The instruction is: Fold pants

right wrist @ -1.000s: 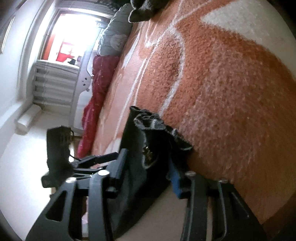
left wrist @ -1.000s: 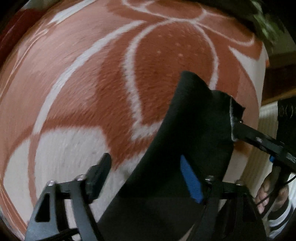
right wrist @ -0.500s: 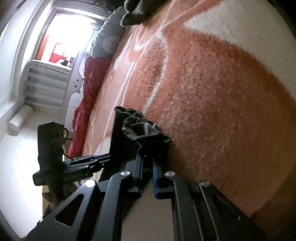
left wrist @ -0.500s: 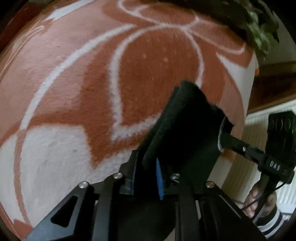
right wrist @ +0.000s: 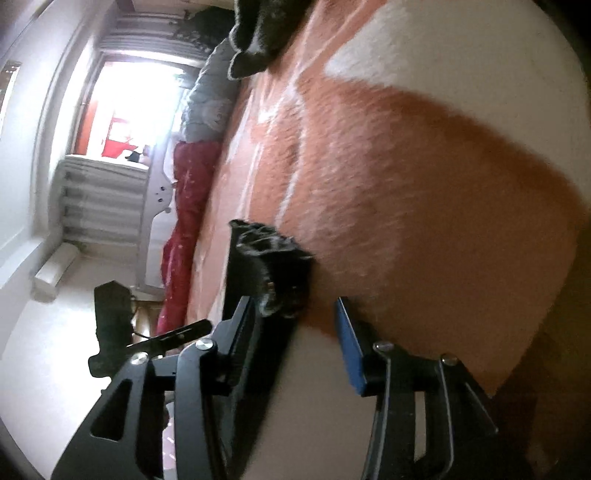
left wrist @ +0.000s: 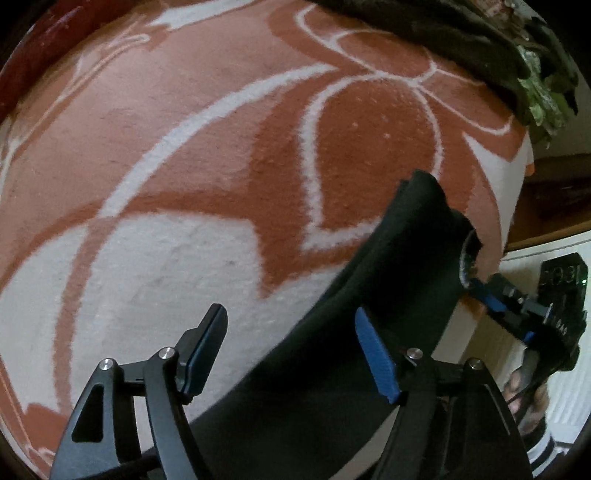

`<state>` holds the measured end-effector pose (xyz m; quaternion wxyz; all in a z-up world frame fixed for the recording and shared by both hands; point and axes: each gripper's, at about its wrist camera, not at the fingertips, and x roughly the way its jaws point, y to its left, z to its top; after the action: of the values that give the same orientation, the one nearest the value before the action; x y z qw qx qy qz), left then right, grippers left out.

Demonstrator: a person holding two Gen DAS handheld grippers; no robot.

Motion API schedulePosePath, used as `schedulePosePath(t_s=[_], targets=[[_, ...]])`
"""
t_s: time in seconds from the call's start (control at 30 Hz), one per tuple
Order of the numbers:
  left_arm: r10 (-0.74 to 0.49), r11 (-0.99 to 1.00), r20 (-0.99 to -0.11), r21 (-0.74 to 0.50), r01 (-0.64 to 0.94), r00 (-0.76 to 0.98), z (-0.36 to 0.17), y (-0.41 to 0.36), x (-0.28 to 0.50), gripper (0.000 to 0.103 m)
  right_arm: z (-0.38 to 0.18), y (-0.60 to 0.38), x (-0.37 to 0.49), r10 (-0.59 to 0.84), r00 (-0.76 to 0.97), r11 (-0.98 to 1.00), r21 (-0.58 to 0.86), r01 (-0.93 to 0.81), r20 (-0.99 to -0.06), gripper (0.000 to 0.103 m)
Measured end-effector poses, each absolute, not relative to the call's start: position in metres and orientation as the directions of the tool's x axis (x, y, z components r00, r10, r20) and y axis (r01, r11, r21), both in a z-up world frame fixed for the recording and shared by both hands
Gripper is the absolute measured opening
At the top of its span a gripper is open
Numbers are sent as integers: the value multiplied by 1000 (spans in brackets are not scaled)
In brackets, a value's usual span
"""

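Black pants [left wrist: 399,280] lower part cut off by frame edge; right view motion-blurred.

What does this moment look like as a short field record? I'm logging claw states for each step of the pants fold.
garment: black pants, one edge lying on the blanket, the rest trailing down toward the cameras
surface: orange and white patterned blanket
left claw: open, fingers either side of the pants' edge, not clamped
right claw: open, bunched cloth between the fingers
other items: dark garment at the blanket's far edge; red bedding along one side
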<state>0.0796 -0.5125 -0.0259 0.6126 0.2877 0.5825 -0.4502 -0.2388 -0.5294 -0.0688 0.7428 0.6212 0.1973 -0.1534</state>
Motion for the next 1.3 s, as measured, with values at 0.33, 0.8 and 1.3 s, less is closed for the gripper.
schedulePosePath(t_s=[0.33, 0.8, 1.3], targets=[[-141, 310, -982, -161, 937, -122, -46, -565, 58, 75, -88, -536, -214, 61, 925, 110, 924, 366, -374, 47], [-73, -21, -984, -161, 987, -162, -62, -595, 24, 85, -94, -540, -210, 76, 943, 111, 943, 315, -324, 45], [-222, -40, -927, -300, 953, -301, -47, -551, 26, 11, -100, -540, -217, 89, 962, 72, 965, 254, -260, 21]])
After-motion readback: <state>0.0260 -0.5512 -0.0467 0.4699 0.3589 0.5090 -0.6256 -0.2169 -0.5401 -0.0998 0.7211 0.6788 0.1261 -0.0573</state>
